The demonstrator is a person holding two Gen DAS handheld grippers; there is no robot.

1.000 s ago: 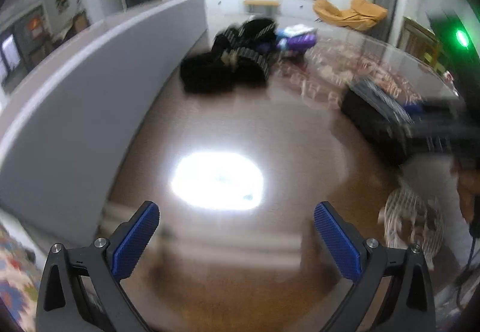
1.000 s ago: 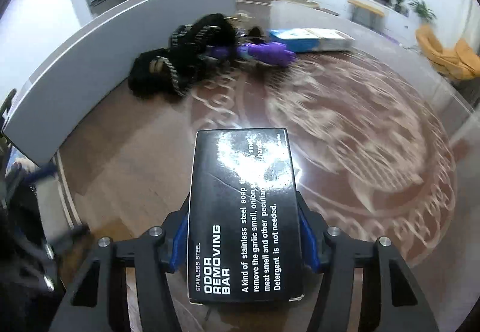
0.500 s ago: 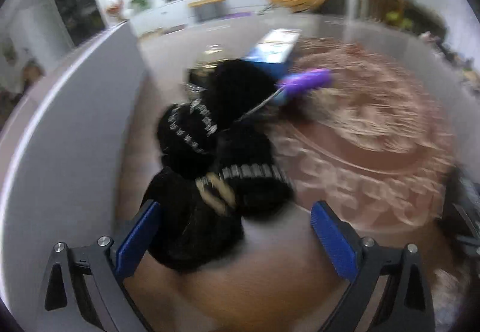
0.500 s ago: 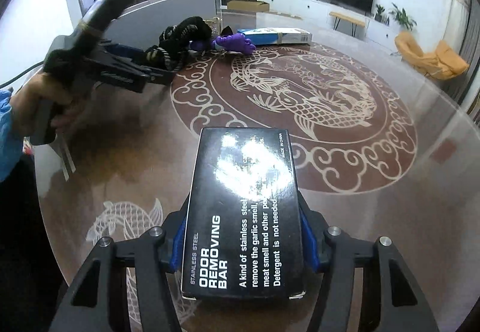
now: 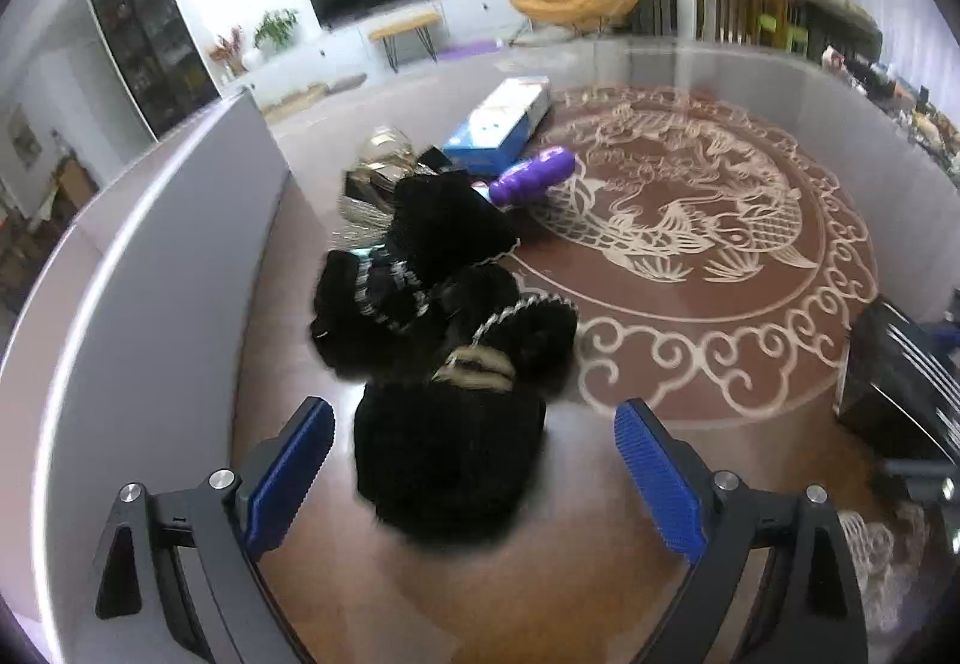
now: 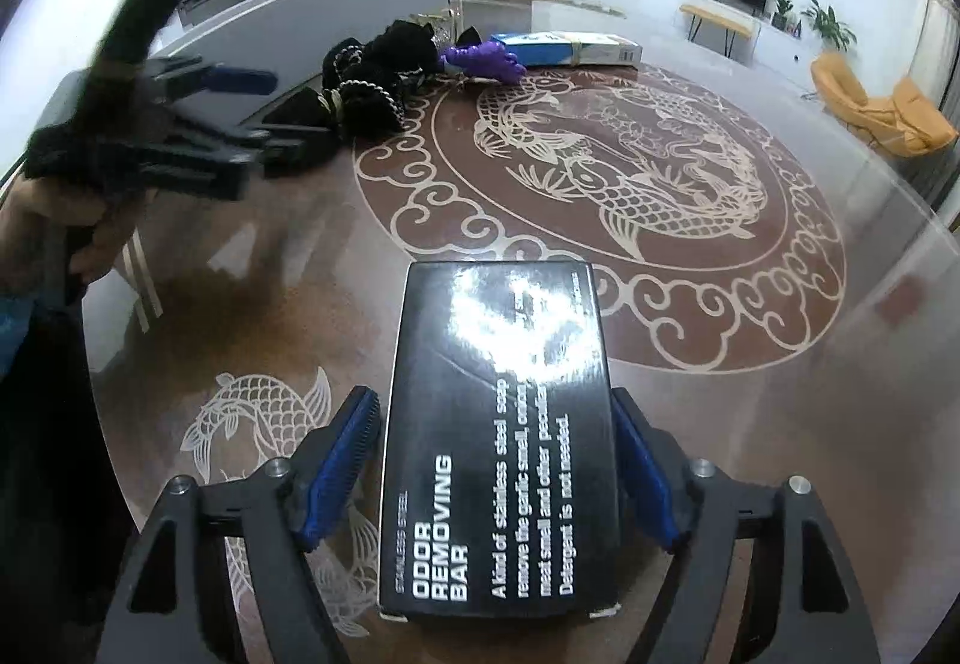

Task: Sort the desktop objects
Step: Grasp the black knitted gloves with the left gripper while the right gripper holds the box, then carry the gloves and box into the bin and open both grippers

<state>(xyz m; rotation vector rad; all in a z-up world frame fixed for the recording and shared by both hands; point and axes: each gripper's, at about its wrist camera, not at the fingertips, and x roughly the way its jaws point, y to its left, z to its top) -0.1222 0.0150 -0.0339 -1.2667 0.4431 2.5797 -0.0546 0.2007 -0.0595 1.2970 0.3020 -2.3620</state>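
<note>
Round glass-topped table (image 6: 780, 340), brown, with a pale fish-and-scroll medallion at its middle and a smaller fish motif toward the near edge. A grey partition (image 5: 150, 268) curves along the table's left edge.

Black furry pile (image 5: 444, 340) with silver and gold chain trim, lying by the left edge close to the partition; the same heap shows toward the far left in the right wrist view (image 6: 372, 69).

Black box (image 6: 498, 436), printed "ODOR REMOVING BAR", lying flat near the near edge, just short of the medallion's border.

Blue-and-white carton (image 5: 501, 120) at the far edge, beyond the pile. Purple toy (image 5: 531, 176) between the carton and the pile, touching the pile's far side. Some clear, shiny wrapping (image 5: 378, 172) behind the pile; what it is cannot be told.

Left gripper (image 5: 474, 460): jaws closing, blue pads on either side of the nearest lump of the pile, a gap visible on both sides, not touching. A hand (image 6: 66, 208) holds it.

Right gripper (image 6: 498, 472): jaws opening, the box between them; the left pad stands clear of the box, the right pad looks close against its edge.
</note>
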